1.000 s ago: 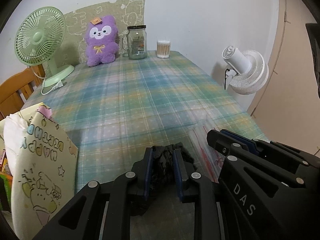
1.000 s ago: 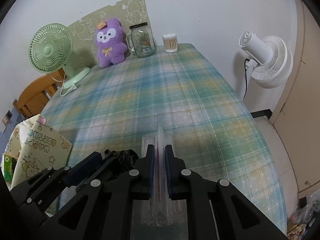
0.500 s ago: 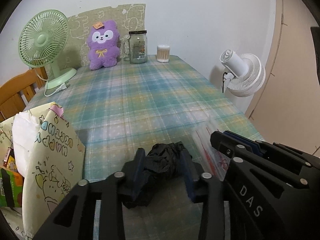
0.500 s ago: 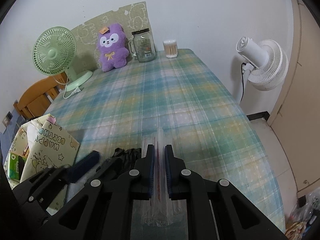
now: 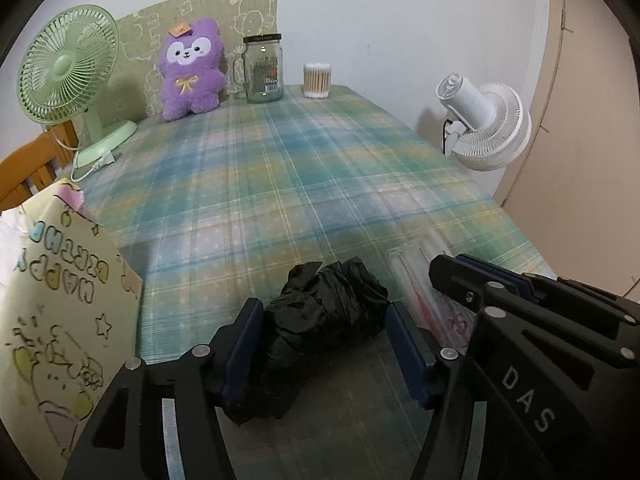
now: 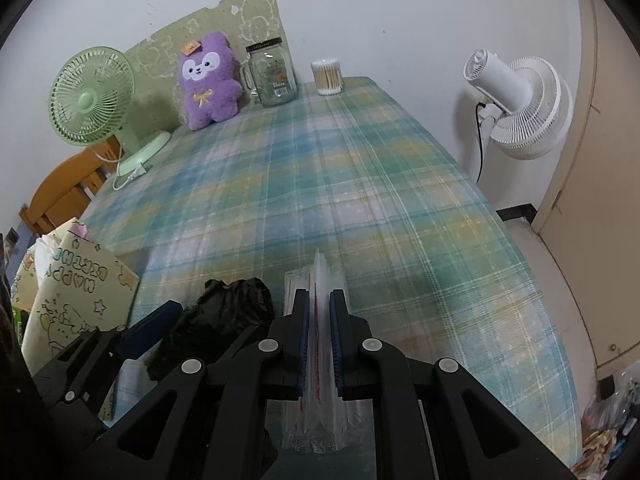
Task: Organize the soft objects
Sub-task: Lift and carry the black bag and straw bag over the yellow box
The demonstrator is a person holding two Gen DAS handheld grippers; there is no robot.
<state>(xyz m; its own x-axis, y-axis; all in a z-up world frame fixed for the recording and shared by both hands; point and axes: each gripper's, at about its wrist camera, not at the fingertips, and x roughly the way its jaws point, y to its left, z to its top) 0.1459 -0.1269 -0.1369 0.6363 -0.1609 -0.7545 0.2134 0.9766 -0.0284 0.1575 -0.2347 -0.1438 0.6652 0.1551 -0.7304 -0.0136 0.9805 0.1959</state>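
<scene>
The left tool (image 5: 324,344) is opening; a crumpled black plastic bag (image 5: 324,312) lies between its 2 blue pads on the near edge of the bench (image 5: 304,168). Whether the pads touch the bag cannot be told; they stand at its sides. Just beside it, on the right, the right tool (image 6: 319,332) is clamped narrow on a clear plastic packet (image 6: 316,280) with red print, which stands on edge between the pads and sticks out ahead of them. The bench has a plaid cloth. At its far end sit a purple plush toy (image 5: 191,70), a glass jar (image 5: 263,68), a tub of cotton swabs (image 5: 317,80) and a green fan (image 5: 68,68). A yellow gift bag (image 5: 56,320) stands at the left.
</scene>
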